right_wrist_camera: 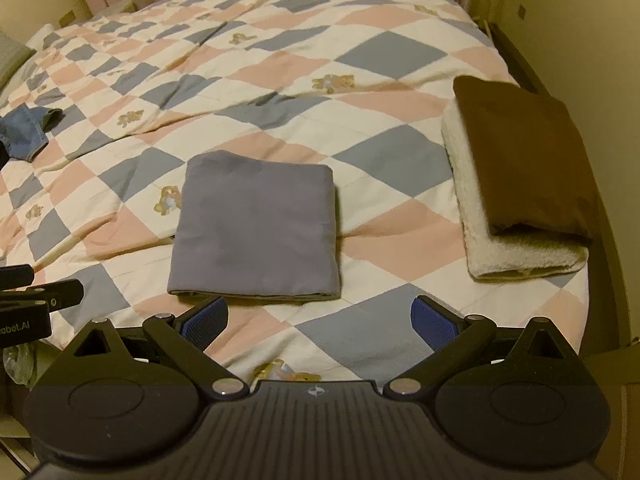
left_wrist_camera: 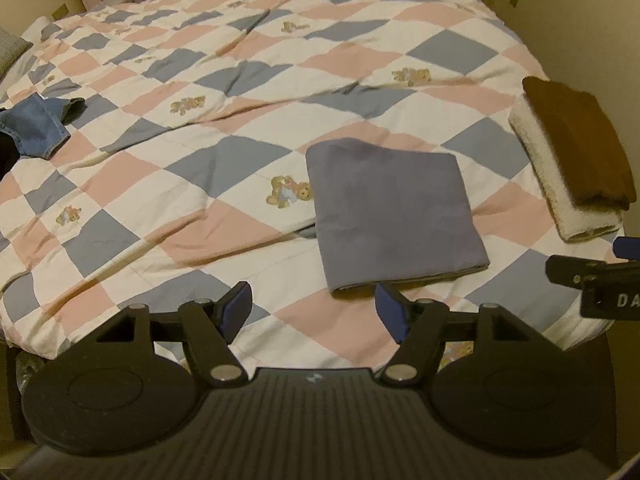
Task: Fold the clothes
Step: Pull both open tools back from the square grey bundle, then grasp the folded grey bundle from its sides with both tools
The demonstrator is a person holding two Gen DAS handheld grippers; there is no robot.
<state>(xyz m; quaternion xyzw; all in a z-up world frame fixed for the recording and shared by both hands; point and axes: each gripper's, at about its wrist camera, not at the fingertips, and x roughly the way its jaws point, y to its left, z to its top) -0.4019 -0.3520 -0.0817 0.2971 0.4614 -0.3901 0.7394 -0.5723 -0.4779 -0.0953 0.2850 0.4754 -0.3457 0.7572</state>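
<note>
Two hand-held grippers are held low over the near edge of a bed [left_wrist_camera: 360, 40], which fills both frames and is spread with a quilt [right_wrist_camera: 380, 64] of pink, blue and white diamonds printed with small bears. At the right edge of each frame a stack is seen: a cream fleecy item [right_wrist_camera: 520, 252], folded, with a brown folded garment [right_wrist_camera: 524, 160] laid on top, apparently set aside there as finished work. Near the centre, a grey-blue garment [right_wrist_camera: 256, 228] is laid flat as a neat rectangle, its folded edges turned toward the cameras; it is judged to be already folded and left within easy reach, perhaps for moving onto the stack. At the left edge of each frame a denim garment [left_wrist_camera: 32, 124] is left crumpled and unfolded, so it is taken as the next piece to be done.

The left hand-held gripper [left_wrist_camera: 314, 312] is seen released, its blue pads apart and nothing between them, just short of the grey-blue garment's near edge. The right hand-held gripper [right_wrist_camera: 318, 322] is likewise released and empty, its jaws spread wide over bare quilt beside that garment.

Little writing can be read. On the neighbouring tool at the right edge of the left wrist view the letters "DA" are cut off by the frame; at the lower left of the right wrist view, "obot.AI" is legible, its beginning hidden.
</note>
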